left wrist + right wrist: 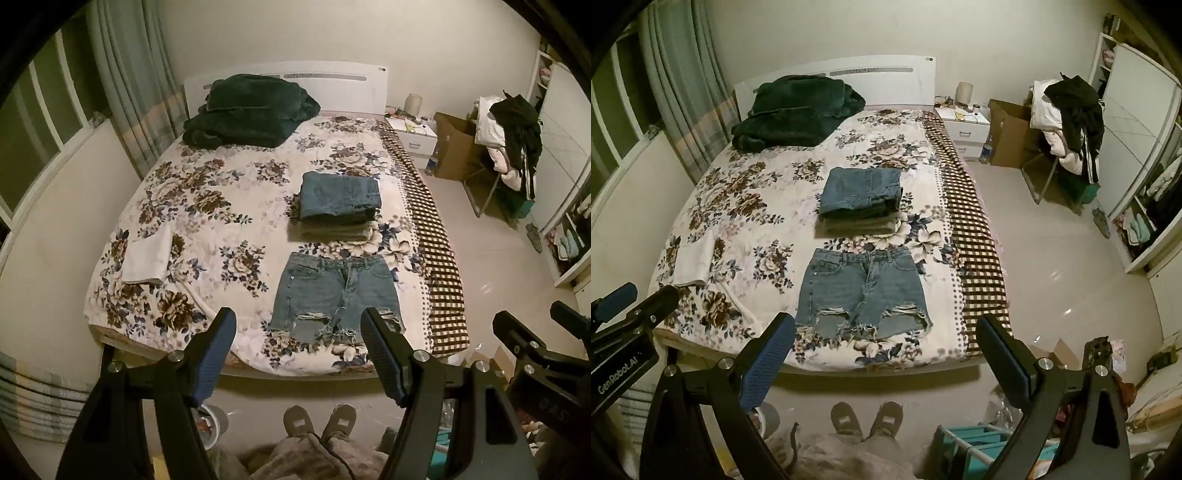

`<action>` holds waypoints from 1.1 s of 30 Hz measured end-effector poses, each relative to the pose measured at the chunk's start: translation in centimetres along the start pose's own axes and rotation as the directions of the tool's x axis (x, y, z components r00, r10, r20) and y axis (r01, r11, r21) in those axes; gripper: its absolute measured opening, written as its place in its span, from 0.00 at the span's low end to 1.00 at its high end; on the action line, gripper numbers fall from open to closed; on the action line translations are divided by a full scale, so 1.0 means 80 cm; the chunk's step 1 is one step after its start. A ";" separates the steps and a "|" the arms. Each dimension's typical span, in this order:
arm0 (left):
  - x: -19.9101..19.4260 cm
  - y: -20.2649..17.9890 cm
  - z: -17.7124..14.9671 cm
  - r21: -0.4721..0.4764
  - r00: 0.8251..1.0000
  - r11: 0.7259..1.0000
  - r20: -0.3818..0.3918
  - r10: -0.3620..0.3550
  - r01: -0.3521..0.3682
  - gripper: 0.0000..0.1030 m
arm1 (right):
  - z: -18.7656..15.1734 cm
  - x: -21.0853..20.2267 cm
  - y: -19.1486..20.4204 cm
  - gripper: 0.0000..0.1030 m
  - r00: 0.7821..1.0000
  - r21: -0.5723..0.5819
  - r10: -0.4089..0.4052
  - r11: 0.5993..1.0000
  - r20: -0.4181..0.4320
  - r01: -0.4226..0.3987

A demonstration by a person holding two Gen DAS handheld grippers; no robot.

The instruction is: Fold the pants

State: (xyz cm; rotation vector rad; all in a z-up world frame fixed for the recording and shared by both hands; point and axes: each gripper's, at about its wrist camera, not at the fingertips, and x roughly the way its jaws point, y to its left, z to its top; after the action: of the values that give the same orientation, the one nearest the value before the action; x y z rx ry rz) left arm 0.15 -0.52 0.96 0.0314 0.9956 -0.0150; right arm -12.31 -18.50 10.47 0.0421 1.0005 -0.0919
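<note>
A pair of ripped denim shorts (336,295) lies flat, waistband away from me, near the foot of the floral bed (207,199); they also show in the right wrist view (862,291). Behind them sits a stack of folded pants (340,201), jeans on top (862,194). My left gripper (299,328) is open and empty, held above the foot of the bed, in front of the shorts' hem. My right gripper (886,332) is open and empty, level with it to the right; it also shows at the right edge of the left wrist view (535,321).
A dark green blanket (247,110) lies by the headboard. A folded white cloth (147,254) lies at the bed's left. A checked cloth (436,236) runs down the right edge. A nightstand (964,125), cardboard box (1008,133) and clothes-piled chair (1067,122) stand to the right. My slippered feet (866,417) are on the floor.
</note>
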 end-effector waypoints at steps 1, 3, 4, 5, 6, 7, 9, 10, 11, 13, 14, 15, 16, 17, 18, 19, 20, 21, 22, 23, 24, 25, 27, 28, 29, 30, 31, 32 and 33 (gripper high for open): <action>-0.003 -0.003 0.002 -0.001 1.000 1.000 -0.002 -0.003 0.003 0.66 | 0.002 0.000 0.001 0.97 1.000 0.001 0.000 1.000 -0.002 0.000; -0.006 -0.006 0.004 -0.003 1.000 1.000 -0.003 -0.004 0.004 0.66 | 0.003 0.000 0.001 0.97 1.000 0.002 0.002 1.000 -0.004 -0.002; -0.004 -0.007 0.003 -0.002 1.000 1.000 -0.002 -0.003 0.003 0.66 | 0.001 -0.001 -0.001 0.97 1.000 0.001 0.006 1.000 -0.005 -0.006; -0.004 -0.007 0.003 -0.003 1.000 1.000 -0.001 -0.003 0.003 0.66 | -0.004 0.001 0.004 0.97 1.000 -0.001 0.007 1.000 -0.004 -0.007; -0.005 -0.007 0.004 -0.006 1.000 1.000 -0.002 -0.004 0.004 0.66 | -0.005 0.003 0.005 0.97 1.000 -0.002 0.006 1.000 -0.004 -0.006; -0.005 -0.008 0.002 -0.003 1.000 1.000 0.001 -0.005 0.005 0.66 | 0.000 0.002 0.005 0.97 1.000 -0.001 0.006 1.000 -0.004 -0.006; -0.005 -0.008 0.002 -0.001 1.000 1.000 0.002 -0.005 0.005 0.66 | 0.001 0.001 0.006 0.97 1.000 -0.002 0.005 1.000 -0.003 -0.005; -0.004 -0.006 0.002 -0.001 1.000 1.000 0.000 -0.009 0.009 0.66 | 0.001 0.001 0.006 0.97 1.000 -0.003 0.003 1.000 -0.002 -0.003; -0.005 -0.007 0.002 0.000 1.000 1.000 0.003 -0.013 0.013 0.66 | 0.007 -0.004 0.014 0.97 1.000 -0.005 0.005 1.000 -0.003 -0.005; -0.011 -0.010 -0.002 0.005 1.000 1.000 0.014 -0.021 0.021 0.66 | 0.009 -0.005 0.015 0.97 1.000 -0.005 0.008 1.000 -0.005 -0.008; -0.012 -0.010 -0.002 0.005 1.000 1.000 0.016 -0.023 0.023 0.66 | 0.008 -0.005 0.014 0.97 1.000 -0.006 0.009 1.000 -0.006 -0.009; -0.014 -0.010 -0.001 0.002 1.000 1.000 0.015 -0.026 0.026 0.66 | 0.009 -0.005 0.015 0.97 1.000 -0.005 0.012 1.000 -0.008 -0.012; -0.014 -0.009 0.000 -0.001 0.999 0.999 0.014 -0.032 0.032 0.66 | 0.011 -0.007 0.016 0.97 1.000 -0.006 0.012 1.000 -0.009 -0.013; -0.014 -0.010 0.001 -0.001 0.999 0.999 0.014 -0.032 0.032 0.66 | 0.011 -0.006 0.016 0.97 1.000 -0.009 0.010 1.000 -0.009 -0.010; -0.015 -0.011 0.002 0.000 0.999 1.000 0.015 -0.030 0.030 0.66 | 0.011 -0.007 0.016 0.97 1.000 -0.011 0.008 1.000 -0.008 -0.008; -0.015 -0.009 0.002 -0.001 0.999 0.999 0.015 -0.032 0.032 0.66 | 0.011 -0.007 0.015 0.97 1.000 -0.008 0.009 1.000 -0.007 -0.009; -0.015 -0.009 0.002 -0.003 0.999 0.999 0.014 -0.033 0.033 0.66 | 0.012 -0.007 0.015 0.97 1.000 -0.007 0.010 1.000 -0.007 -0.010; -0.015 -0.010 0.003 -0.002 0.999 0.999 0.015 -0.033 0.033 0.66 | 0.013 -0.008 0.015 0.97 1.000 -0.010 0.009 1.000 -0.006 -0.009; -0.014 -0.009 0.004 -0.002 0.999 0.999 0.015 -0.034 0.034 0.66 | 0.013 -0.009 0.015 0.97 1.000 -0.011 0.007 1.000 -0.005 -0.007; -0.015 -0.008 0.004 -0.003 0.999 0.999 0.015 -0.035 0.035 0.66 | 0.013 -0.008 0.014 0.97 1.000 -0.009 0.008 1.000 -0.005 -0.008; -0.015 -0.008 0.005 -0.005 0.999 0.999 0.014 -0.037 0.037 0.66 | 0.014 -0.009 0.014 0.97 1.000 -0.010 0.009 1.000 -0.007 -0.009; -0.015 -0.010 0.004 -0.004 0.999 0.999 0.014 -0.033 0.033 0.66 | 0.014 -0.010 0.015 0.97 1.000 -0.013 0.008 1.000 -0.007 -0.009; -0.015 -0.010 0.005 -0.006 0.999 0.999 0.016 -0.032 0.032 0.66 | 0.013 -0.008 0.015 0.97 1.000 -0.009 0.009 1.000 -0.005 -0.009; -0.016 -0.010 0.005 -0.008 0.999 0.999 0.015 -0.033 0.033 0.66 | 0.013 -0.009 0.014 0.97 1.000 -0.010 0.010 1.000 -0.005 -0.010; -0.015 -0.010 0.003 -0.005 0.999 0.999 0.015 -0.034 0.034 0.66 | 0.013 -0.008 0.016 0.97 1.000 -0.010 0.006 1.000 -0.005 -0.006; -0.015 -0.010 0.003 -0.003 0.999 0.999 0.016 -0.033 0.033 0.66 | 0.013 -0.009 0.015 0.97 1.000 -0.011 0.006 1.000 -0.005 -0.006; -0.015 -0.010 0.003 -0.004 0.999 0.999 0.016 -0.032 0.033 0.66 | 0.013 -0.008 0.015 0.97 1.000 -0.012 0.011 1.000 -0.006 -0.011; -0.015 -0.009 0.003 -0.005 0.999 0.999 0.016 -0.034 0.034 0.66 | 0.012 -0.008 0.016 0.97 1.000 -0.011 0.010 1.000 -0.005 -0.010; -0.016 -0.010 0.003 -0.005 0.999 0.999 0.015 -0.035 0.035 0.66 | 0.013 -0.009 0.016 0.97 1.000 -0.012 0.009 1.000 -0.004 -0.009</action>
State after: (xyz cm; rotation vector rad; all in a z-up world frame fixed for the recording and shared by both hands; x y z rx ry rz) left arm -0.37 -1.33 2.15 0.0086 0.9812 -0.0449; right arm -11.73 -17.23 11.62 0.0356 1.0048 -0.0772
